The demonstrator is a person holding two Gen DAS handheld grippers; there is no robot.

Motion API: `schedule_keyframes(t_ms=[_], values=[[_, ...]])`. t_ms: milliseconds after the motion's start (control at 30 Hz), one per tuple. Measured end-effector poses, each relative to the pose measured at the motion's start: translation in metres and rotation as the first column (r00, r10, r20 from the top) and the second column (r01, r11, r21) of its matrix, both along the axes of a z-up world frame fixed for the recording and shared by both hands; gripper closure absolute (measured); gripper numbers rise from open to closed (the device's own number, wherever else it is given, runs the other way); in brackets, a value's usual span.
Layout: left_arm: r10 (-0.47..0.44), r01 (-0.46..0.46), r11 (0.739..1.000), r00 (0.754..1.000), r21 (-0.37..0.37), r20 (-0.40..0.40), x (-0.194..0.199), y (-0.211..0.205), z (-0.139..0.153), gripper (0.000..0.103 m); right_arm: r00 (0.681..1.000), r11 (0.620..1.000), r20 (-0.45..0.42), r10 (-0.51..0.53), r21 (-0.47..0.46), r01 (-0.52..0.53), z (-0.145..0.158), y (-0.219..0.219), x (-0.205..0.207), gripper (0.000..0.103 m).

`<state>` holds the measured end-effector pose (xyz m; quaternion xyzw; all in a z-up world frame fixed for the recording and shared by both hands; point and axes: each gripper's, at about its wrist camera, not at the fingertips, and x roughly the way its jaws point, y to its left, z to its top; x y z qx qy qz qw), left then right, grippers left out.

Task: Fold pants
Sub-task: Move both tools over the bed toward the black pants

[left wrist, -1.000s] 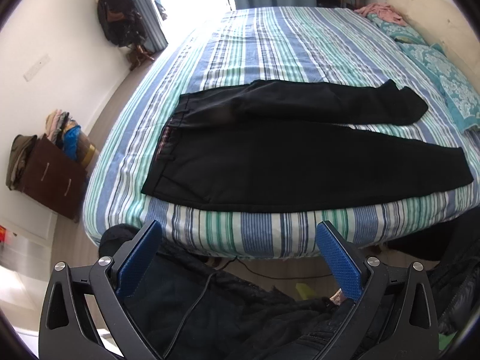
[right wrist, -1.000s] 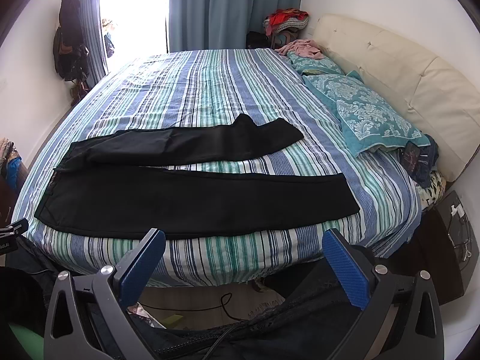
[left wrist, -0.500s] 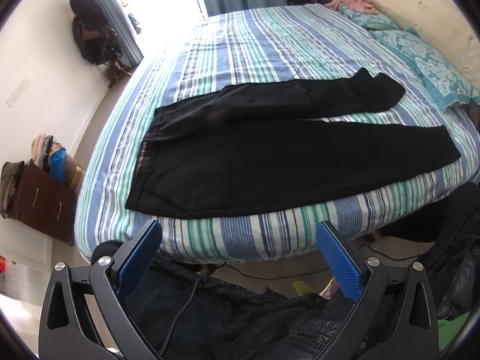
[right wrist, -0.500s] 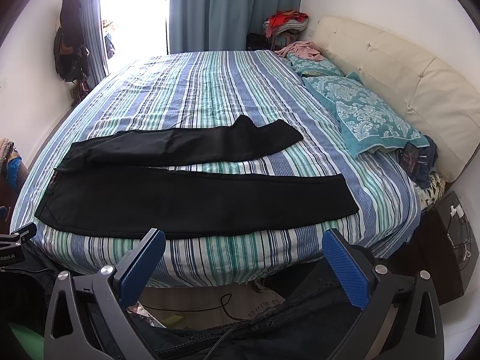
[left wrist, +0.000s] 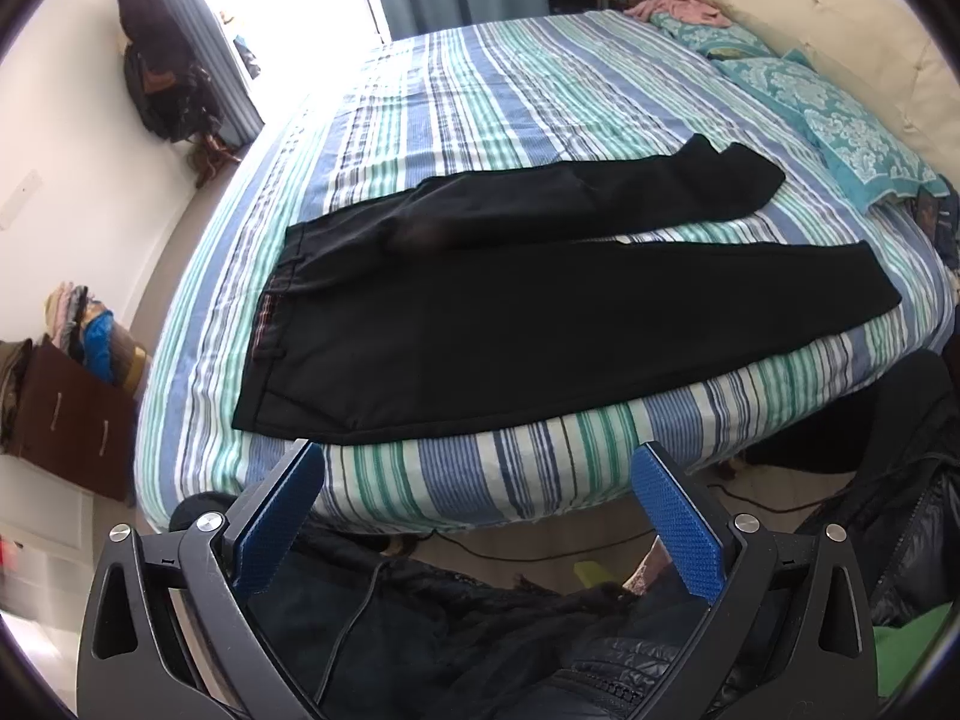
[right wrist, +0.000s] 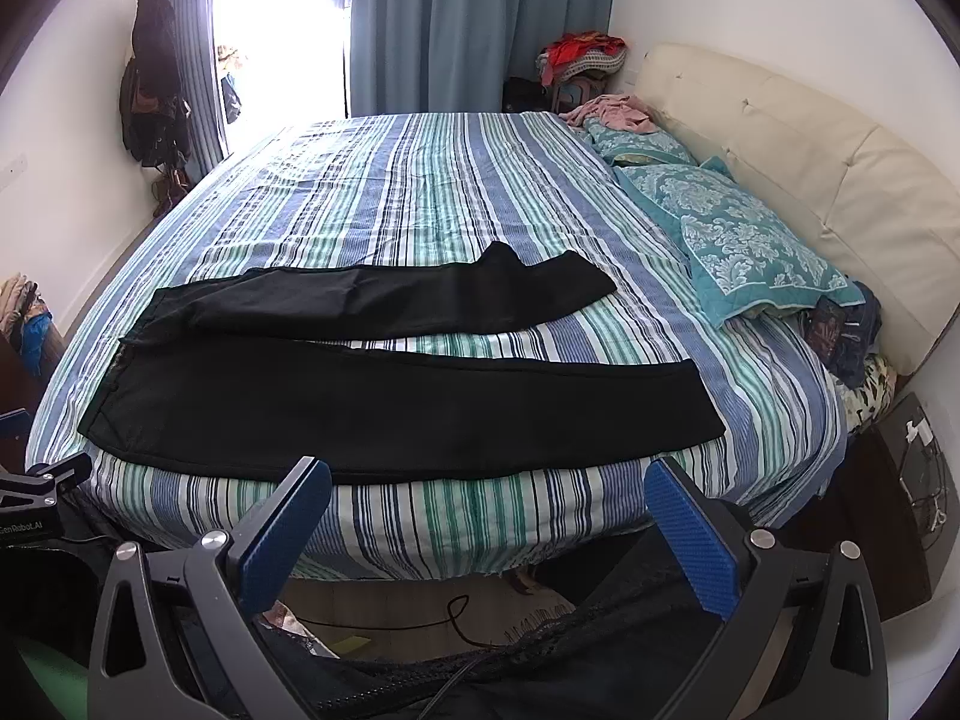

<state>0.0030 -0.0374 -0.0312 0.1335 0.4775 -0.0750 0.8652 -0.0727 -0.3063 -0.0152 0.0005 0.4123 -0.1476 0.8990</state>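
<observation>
Black pants [left wrist: 510, 324] [right wrist: 390, 408] lie spread flat along the near edge of a bed with a striped cover [left wrist: 480, 78] [right wrist: 432, 180]. The waistband is at the left, both legs run to the right, and the far leg angles away from the near one. My left gripper [left wrist: 477, 516] hangs open off the bed's near edge, below the waist and seat end. My right gripper [right wrist: 486, 522] is open too, below the near leg's lower edge. Neither touches the cloth.
Teal patterned pillows [right wrist: 756, 246] and a cream headboard [right wrist: 840, 180] lie at the right. A dark jacket [left wrist: 480, 648] and cables are on the floor under both grippers. A brown dresser [left wrist: 66, 414] stands at the left wall. Curtains [right wrist: 480, 24] hang beyond the bed.
The left wrist view has swung rightward and tilted, so the pants now sit more central. The right gripper has barely moved. Both stay open.
</observation>
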Motion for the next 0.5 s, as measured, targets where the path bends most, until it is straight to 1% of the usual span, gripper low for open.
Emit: schedule_keyframes(t_ms=[200, 333, 500], values=[[-0.013, 0.013, 1.0, 1.0, -0.001, -0.003, -0.0019, -0.0017, -0.0009, 0.001, 1.0, 1.0, 0.018, 0.003, 0.012, -0.003, 0.0009, 0.0004, -0.0015, 0.0], [0.0, 0.0, 1.0, 1.0, 0.002, -0.004, -0.0004, 0.0015, -0.0018, 0.001, 1.0, 1.0, 0.026, -0.005, 0.028, 0.004, 0.0024, -0.0008, -0.0006, 0.0], [-0.015, 0.015, 1.0, 1.0, 0.0, -0.013, 0.0001, 0.0001, -0.0035, 0.001, 0.999, 1.0, 0.038, 0.004, 0.022, -0.005, 0.0053, 0.0011, -0.0024, 0.0]])
